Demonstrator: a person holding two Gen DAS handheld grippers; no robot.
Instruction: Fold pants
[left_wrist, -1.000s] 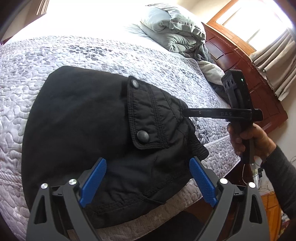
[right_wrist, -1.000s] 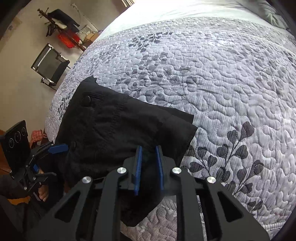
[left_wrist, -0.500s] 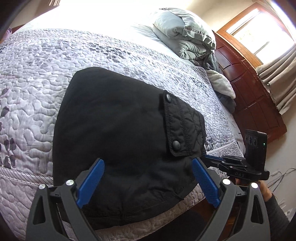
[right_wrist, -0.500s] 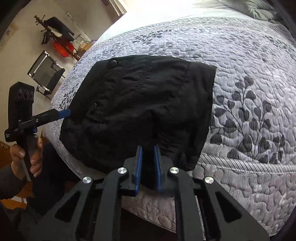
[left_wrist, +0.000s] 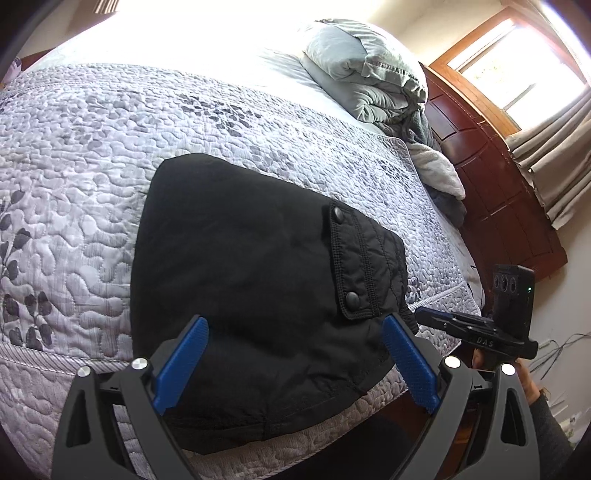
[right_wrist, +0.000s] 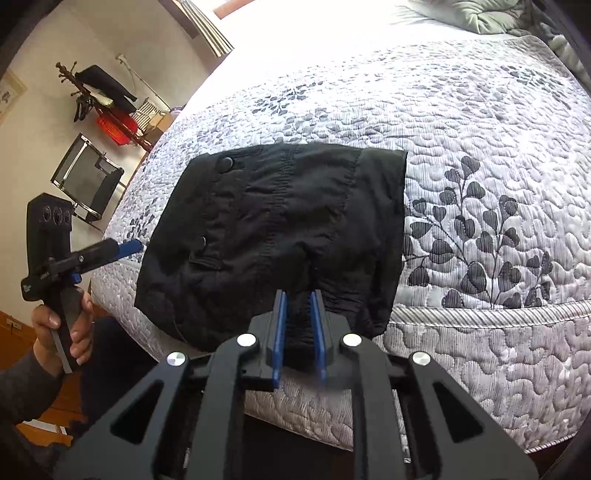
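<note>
The black pants (left_wrist: 251, 288) lie folded into a compact rectangle on the bed's near corner, with a snap-buttoned pocket flap (left_wrist: 364, 266) on top. They also show in the right wrist view (right_wrist: 273, 229). My left gripper (left_wrist: 295, 332) is open, hovering over the pants' near edge, holding nothing. My right gripper (right_wrist: 298, 295) has its blue pads close together at the pants' near edge; no cloth shows pinched between them. It also shows in the left wrist view (left_wrist: 424, 317) beside the pants' right corner.
The bed has a grey quilted cover (left_wrist: 92, 155) with leaf prints. A bundled grey duvet (left_wrist: 365, 85) lies by the wooden headboard (left_wrist: 498, 206). A chair (right_wrist: 86, 181) and coat rack (right_wrist: 99, 92) stand beyond the bed's far side.
Both grippers pulled back from the pants toward the bed edge. The right gripper let go of the cloth it held a second ago. The pants now lie flat.
</note>
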